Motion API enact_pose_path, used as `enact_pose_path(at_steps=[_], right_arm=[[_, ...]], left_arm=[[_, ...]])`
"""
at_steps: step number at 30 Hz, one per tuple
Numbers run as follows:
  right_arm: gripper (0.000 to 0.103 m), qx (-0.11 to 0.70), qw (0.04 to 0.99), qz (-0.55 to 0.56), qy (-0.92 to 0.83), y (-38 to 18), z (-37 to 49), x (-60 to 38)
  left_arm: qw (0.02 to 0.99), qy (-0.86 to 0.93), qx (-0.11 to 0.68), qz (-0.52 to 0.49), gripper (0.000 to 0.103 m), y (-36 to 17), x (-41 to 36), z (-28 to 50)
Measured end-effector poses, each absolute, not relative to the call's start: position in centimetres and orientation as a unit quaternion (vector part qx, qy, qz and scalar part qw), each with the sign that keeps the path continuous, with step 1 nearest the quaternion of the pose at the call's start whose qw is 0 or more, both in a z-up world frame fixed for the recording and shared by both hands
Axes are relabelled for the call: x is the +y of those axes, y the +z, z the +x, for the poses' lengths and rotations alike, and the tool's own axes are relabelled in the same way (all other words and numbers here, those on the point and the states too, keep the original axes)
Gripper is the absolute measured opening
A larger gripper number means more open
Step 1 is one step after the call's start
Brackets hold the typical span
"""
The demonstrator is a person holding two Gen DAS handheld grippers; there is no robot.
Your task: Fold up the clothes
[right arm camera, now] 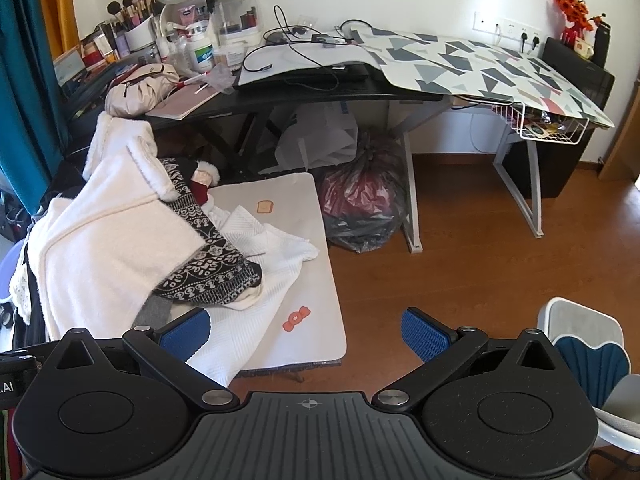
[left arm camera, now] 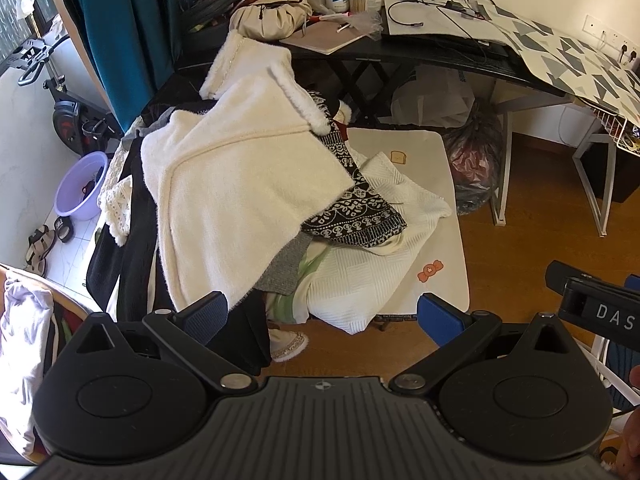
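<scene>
Left wrist view: left hand-held gripper point(left arm camera: 322, 314) spread, holding nothing | clothes pile point(left arm camera: 240, 184) on low white surface point(left arm camera: 444, 208), 11 o'clock | right hand-held gripper point(right arm camera: 306, 330) spread, holding nothing, pile at 10 o'clock.

Much of the clothes pile point(left arm camera: 240, 184) is covered by the cream fleece garment point(left arm camera: 244, 176), so the dark and grey pieces beneath are seen only as edges, and their kinds cannot be told. The black-and-white patterned garment point(left arm camera: 356, 208) is partly buried under the fleece. The white textured cloth point(left arm camera: 360, 276) is overlapped at its upper side, and its near edge is hidden behind the left gripper point(left arm camera: 320, 316). The low table point(left arm camera: 448, 216) is largely covered on its left half. In the left view, the right gripper point(left arm camera: 596, 304) is cut off by the picture's edge. Labels on the bottles point(right arm camera: 200, 52) on the black desk point(right arm camera: 304, 92) are too small to be read. The contents of the dark bag point(right arm camera: 364, 204) cannot be made out.
</scene>
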State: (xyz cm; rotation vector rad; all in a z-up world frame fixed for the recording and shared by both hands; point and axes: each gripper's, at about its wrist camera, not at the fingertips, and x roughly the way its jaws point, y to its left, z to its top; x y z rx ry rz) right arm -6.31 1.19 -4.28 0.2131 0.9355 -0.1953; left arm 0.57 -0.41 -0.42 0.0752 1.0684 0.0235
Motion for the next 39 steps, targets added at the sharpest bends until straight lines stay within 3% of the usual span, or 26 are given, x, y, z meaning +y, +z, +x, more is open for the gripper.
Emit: enact_pose_path(at_steps=[39], right_arm=[[0.102,0.460,0.878,0.099,-0.087,-4.9,-5.2,1.7]], left_arm=[[0.851,0.020,0.524,0.027,0.103,-1.3,-0.4,1.1]])
